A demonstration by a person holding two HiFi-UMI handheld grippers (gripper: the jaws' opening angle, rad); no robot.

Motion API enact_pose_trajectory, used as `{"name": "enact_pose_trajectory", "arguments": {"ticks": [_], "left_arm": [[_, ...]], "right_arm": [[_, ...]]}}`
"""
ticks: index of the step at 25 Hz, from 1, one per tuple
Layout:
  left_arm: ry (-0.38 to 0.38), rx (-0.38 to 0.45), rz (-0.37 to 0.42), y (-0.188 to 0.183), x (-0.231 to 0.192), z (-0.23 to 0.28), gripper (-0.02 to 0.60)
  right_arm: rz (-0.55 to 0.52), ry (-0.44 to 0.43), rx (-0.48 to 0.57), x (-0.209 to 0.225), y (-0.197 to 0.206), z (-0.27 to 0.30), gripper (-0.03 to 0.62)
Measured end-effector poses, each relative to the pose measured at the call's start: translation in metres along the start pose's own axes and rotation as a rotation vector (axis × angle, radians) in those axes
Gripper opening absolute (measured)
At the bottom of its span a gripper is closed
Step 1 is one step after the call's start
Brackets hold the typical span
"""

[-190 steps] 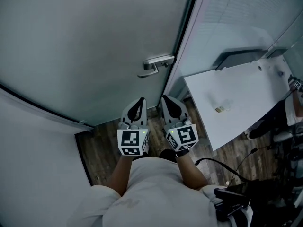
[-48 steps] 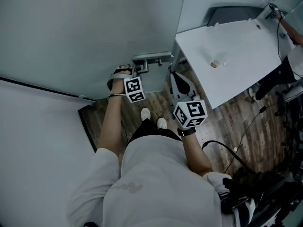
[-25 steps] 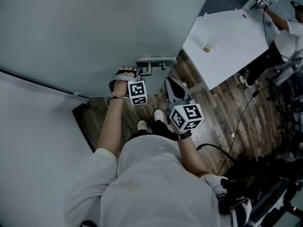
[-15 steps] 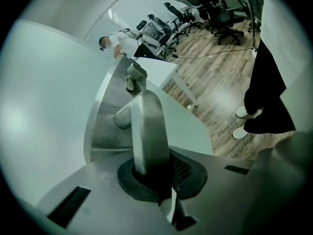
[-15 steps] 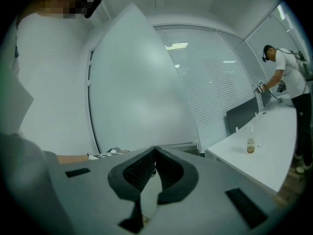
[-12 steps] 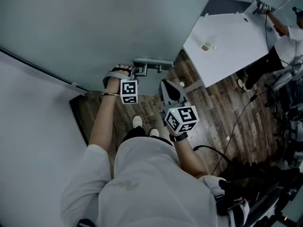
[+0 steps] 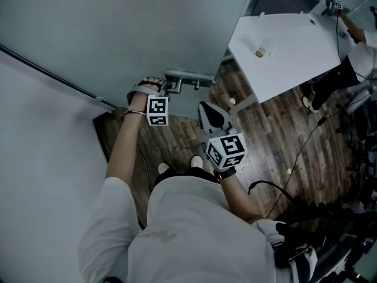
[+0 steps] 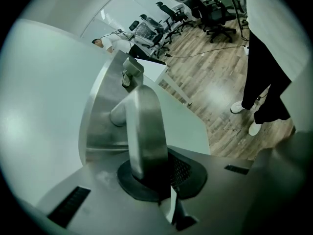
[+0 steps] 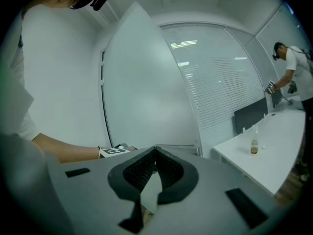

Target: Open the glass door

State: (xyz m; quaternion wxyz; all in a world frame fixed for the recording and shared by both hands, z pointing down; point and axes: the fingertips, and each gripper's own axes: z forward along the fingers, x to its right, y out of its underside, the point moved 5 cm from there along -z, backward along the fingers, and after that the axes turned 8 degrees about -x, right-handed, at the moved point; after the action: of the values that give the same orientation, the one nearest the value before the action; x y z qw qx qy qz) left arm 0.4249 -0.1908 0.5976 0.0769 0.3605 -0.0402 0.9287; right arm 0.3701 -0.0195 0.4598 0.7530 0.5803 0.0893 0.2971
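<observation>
The frosted glass door (image 7: 129,28) stands swung away from its frame. Its metal lever handle (image 7: 189,77) juts from the door's edge plate. My left gripper (image 7: 164,88) is shut on that lever, with its marker cube just below. In the left gripper view the lever (image 8: 144,131) runs down between the dark pads (image 8: 183,173), and the steel plate (image 8: 102,126) lies behind it. My right gripper (image 7: 210,114) hangs free over the wooden floor, right of the handle and touching nothing. Seen in its own view, the right gripper (image 9: 154,153) is shut and empty, facing the door pane (image 9: 142,82).
A white table (image 7: 294,46) carrying a small bottle (image 7: 260,52) stands to the right of the door, and another person (image 7: 356,52) is at its far end. Cables (image 7: 300,152) trail over the wooden floor at right. A white wall (image 7: 41,158) fills the left side.
The door has swung further from the table, with my left gripper still clamped on the lever. The right gripper moved along beside it, and the person's feet stepped.
</observation>
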Motion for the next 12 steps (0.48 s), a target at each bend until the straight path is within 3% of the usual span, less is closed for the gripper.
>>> {"name": "enact_pose_trajectory", "arguments": {"ticks": [5,9,12], "left_arm": [[-0.036,0.03,0.006,-0.005,0.01,-0.014,0.002],[-0.028,0.05,0.03,-0.015,0.021,-0.026,0.002],[-0.039,0.075,0.055,-0.007,0.037,-0.037,0.002]], "right_arm": [[-0.017,0.075,0.05,0.004,-0.008,-0.023,0.005],[0.052,0.145,0.054,0.02,-0.003,-0.047,0.005],[0.05,0.226,0.138,0.019,-0.012,-0.062,0.005]]}}
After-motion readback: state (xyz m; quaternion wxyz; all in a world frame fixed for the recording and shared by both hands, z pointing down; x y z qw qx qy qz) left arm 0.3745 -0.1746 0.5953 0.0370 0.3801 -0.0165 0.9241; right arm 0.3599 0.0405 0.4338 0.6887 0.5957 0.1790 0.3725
